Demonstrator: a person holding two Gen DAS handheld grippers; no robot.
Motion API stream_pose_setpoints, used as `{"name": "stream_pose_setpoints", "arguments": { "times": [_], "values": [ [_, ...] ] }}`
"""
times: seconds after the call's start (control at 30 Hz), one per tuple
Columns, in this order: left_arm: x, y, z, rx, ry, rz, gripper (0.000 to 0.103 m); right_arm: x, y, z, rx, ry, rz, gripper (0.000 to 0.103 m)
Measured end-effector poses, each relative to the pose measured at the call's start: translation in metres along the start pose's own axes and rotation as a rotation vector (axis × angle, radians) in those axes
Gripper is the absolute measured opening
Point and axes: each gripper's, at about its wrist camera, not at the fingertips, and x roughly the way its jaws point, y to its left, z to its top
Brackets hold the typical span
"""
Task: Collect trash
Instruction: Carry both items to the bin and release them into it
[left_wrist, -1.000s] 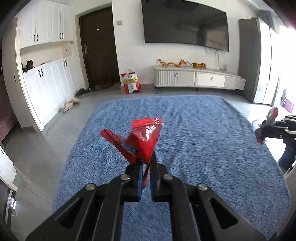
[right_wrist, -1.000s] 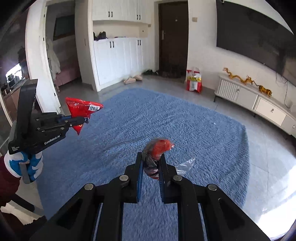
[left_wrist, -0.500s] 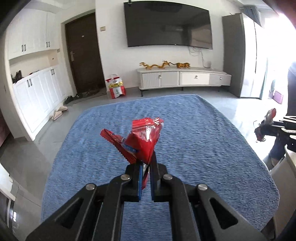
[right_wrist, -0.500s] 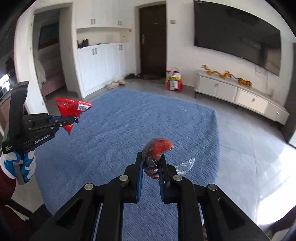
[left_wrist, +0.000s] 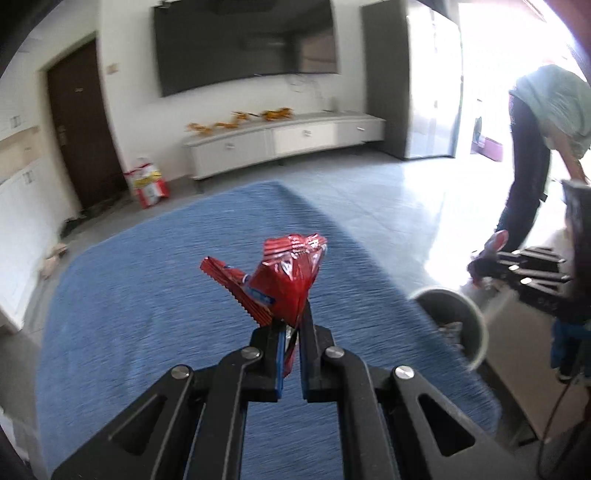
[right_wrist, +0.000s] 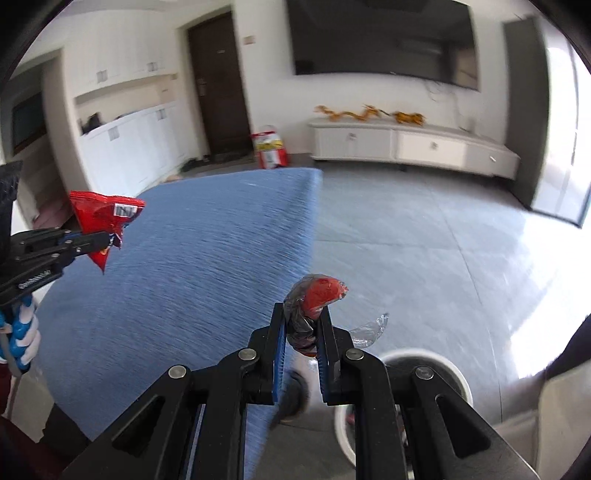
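Note:
My left gripper (left_wrist: 291, 326) is shut on a crumpled red snack wrapper (left_wrist: 286, 284), held over the blue rug (left_wrist: 147, 295). In the right wrist view the left gripper (right_wrist: 110, 240) and its red wrapper (right_wrist: 103, 214) show at the left edge. My right gripper (right_wrist: 301, 319) is shut on a wad of clear plastic with a red piece inside (right_wrist: 319, 291). It hangs just above and behind a round white trash bin (right_wrist: 454, 369). In the left wrist view the bin (left_wrist: 480, 325), with some scraps inside, stands off the rug's right edge, and the right gripper (left_wrist: 480, 266) is over it.
Another person in a pale green top (left_wrist: 550, 103) bends over at the far right near the bright doorway. A low white TV cabinet (right_wrist: 413, 147) runs along the far wall, with a red and yellow bag (right_wrist: 269, 149) beside the dark door. A beige object (right_wrist: 546, 413) stands right of the bin.
Both views have swung to the right across the rug. The white bin and the bending person have come into view. Both grippers stay shut on their trash.

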Motion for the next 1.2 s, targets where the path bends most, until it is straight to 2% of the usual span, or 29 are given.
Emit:
{"name": "stream_pose_setpoints", "arguments": {
  "times": [0.27,0.47,0.7,0.93,0.97,1.03,1.07,1.1,1.2],
  "values": [
    [0.059,-0.099,0.033,0.122,0.090,-0.170,0.006,0.013,-0.066,-0.044,0.142,0.056,-0.070,0.015],
    [0.110,-0.159,0.040,0.149,0.198,-0.271,0.006,0.034,-0.101,-0.068,0.219,0.101,-0.091,0.016],
    [0.168,-0.203,0.040,0.149,0.301,-0.295,0.008,0.065,-0.137,-0.088,0.291,0.161,-0.119,0.017],
    [0.198,-0.224,0.031,0.101,0.353,-0.330,0.008,0.090,-0.159,-0.103,0.308,0.220,-0.145,0.017],
    [0.201,-0.226,0.031,0.095,0.358,-0.343,0.010,0.092,-0.160,-0.105,0.311,0.227,-0.149,0.018],
    [0.204,-0.227,0.032,0.085,0.364,-0.359,0.018,0.093,-0.163,-0.111,0.324,0.237,-0.155,0.027],
    [0.205,-0.227,0.033,0.078,0.364,-0.365,0.026,0.094,-0.164,-0.113,0.330,0.240,-0.160,0.035],
    [0.205,-0.226,0.034,0.072,0.362,-0.369,0.034,0.095,-0.164,-0.115,0.333,0.242,-0.164,0.038],
    [0.201,-0.222,0.034,0.069,0.356,-0.364,0.041,0.095,-0.166,-0.118,0.339,0.248,-0.169,0.040]
  ]
}}
